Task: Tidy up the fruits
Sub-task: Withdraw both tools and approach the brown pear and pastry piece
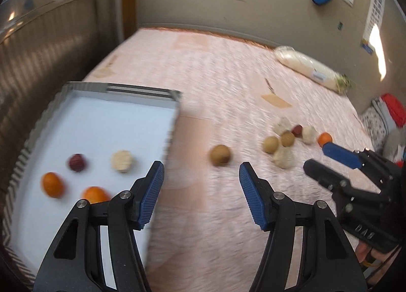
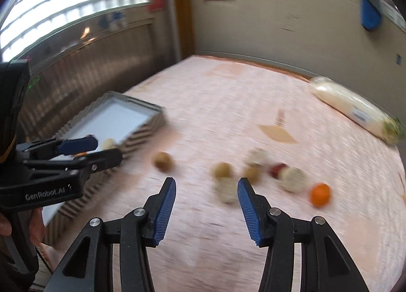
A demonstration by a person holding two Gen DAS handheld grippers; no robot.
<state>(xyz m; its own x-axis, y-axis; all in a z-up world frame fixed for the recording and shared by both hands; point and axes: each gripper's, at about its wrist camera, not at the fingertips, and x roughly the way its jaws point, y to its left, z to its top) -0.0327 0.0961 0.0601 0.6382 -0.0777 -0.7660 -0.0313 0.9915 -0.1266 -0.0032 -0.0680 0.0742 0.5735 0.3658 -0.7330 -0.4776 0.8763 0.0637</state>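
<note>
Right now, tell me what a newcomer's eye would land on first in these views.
Brightest is the white tray at the left on the pink bedcover, holding two oranges, a dark red fruit and a pale one. Next comes the loose cluster of fruit to the right, with one orange at its edge and a lone brown fruit between cluster and tray. Both pairs of tongs, left and right, hang open and empty above the cover.

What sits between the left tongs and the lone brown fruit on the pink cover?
Nothing visible. The left tongs are open, and the round brown fruit lies alone just ahead of them on bare pink quilted cover. The white tray with the ridged grey rim sits off to their left.
</note>
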